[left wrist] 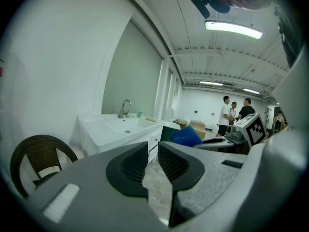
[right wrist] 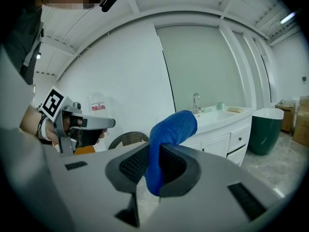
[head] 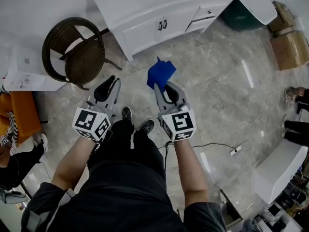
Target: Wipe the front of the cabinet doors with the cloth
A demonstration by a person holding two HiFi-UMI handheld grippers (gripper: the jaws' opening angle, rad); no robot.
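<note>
A white vanity cabinet (head: 145, 21) stands ahead across the marble floor, its two small doors (head: 159, 27) facing me. My right gripper (head: 162, 87) is shut on a blue cloth (head: 161, 74), which sticks up past the jaws, well short of the cabinet. In the right gripper view the cloth (right wrist: 166, 139) hangs clamped between the pads, with the cabinet doors (right wrist: 219, 141) behind it. My left gripper (head: 110, 85) is held beside it, jaws drawn together on nothing. The left gripper view shows the cabinet (left wrist: 145, 141), the cloth (left wrist: 186, 137) and the right gripper (left wrist: 227, 140) off to its right.
A brown wicker chair (head: 77, 52) stands left of the cabinet. A dark green bin (head: 241, 17) sits at its right end, with cardboard boxes (head: 289, 45) beyond. A cable and power strip (head: 236, 150) lie on the floor at the right. People stand at both edges.
</note>
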